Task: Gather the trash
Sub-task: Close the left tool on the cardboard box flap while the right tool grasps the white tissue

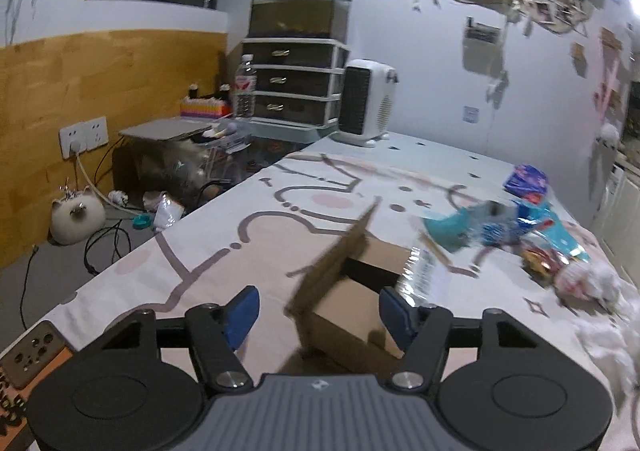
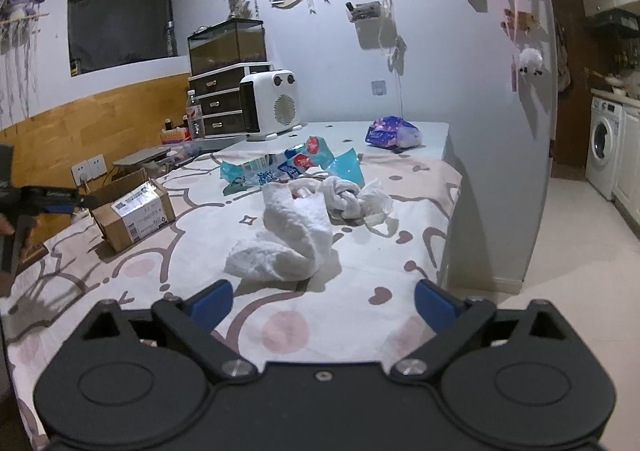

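On my left wrist view, the left tool (image 1: 316, 315) sits low over the patterned surface (image 1: 224, 251) with its blue pads apart at a middling width. The open cardboard box (image 1: 352, 315) lies right in front of it, one raised flap (image 1: 340, 255) standing between the pads in the picture, blurred. I see neither pad pressing on the cardboard, so I read this tool as holding nothing.

On my right wrist view, the right tool (image 2: 323, 301) is spread wide and empty, hanging above bare cloth. Just ahead of it lies the crumpled white tissue (image 2: 292, 239), the nearest piece of trash. Behind that is a knotted white rag or paper wad (image 2: 352, 199), touching the tissue pile or nearly so; I cannot tell which. Further back lie the teal and blue snack wrappers (image 2: 296, 167), spread flat. Well apart from those, near the far edge, sits a purple tissue pack (image 2: 390, 133).

The cardboard box shows here at the left of the surface, well apart from the trash pile, its labelled side facing me. The other tool reaches in towards it from the left edge of the picture.

At the back of the surface stands a white heater (image 2: 270, 107), beside a set of drawers (image 2: 218, 103) with a glass tank (image 2: 228, 45) on top.
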`<move>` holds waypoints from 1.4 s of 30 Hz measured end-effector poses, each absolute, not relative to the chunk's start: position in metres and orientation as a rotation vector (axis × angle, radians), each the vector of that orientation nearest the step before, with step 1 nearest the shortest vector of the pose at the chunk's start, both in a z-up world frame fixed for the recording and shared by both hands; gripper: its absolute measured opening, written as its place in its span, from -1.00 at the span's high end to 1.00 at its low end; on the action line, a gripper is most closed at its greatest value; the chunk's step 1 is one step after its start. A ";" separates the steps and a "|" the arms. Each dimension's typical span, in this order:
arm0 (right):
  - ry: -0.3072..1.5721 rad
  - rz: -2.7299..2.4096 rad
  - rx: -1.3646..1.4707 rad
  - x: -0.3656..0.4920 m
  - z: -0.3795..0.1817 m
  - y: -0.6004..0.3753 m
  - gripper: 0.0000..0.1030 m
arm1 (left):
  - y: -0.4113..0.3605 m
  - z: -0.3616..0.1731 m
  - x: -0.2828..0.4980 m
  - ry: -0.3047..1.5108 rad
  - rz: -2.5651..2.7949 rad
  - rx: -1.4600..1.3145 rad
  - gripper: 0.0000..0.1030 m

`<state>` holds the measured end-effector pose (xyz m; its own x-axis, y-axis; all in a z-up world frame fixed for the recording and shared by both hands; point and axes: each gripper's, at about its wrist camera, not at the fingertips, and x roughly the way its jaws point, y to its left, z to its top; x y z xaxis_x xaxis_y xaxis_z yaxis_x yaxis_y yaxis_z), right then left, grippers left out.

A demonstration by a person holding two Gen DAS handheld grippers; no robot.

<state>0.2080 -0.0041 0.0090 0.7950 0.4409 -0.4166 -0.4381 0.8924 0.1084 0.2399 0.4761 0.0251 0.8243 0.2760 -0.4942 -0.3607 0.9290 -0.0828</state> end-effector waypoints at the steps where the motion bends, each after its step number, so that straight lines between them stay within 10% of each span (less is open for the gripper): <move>1: 0.440 0.473 -0.013 0.208 0.010 -0.002 -0.87 | 0.481 0.023 0.244 0.496 0.341 -0.185 -0.26; 27: 0.373 0.561 -0.513 0.290 -0.029 0.121 -0.81 | 0.473 0.014 0.227 0.507 0.265 -0.243 0.92; 37: 0.483 0.510 -0.372 0.321 -0.032 0.101 0.54 | 0.423 0.014 0.188 0.499 0.130 -0.282 0.96; 42: 0.517 0.522 -0.289 0.306 -0.028 0.083 0.69 | 0.382 0.013 0.173 0.509 0.028 -0.271 0.96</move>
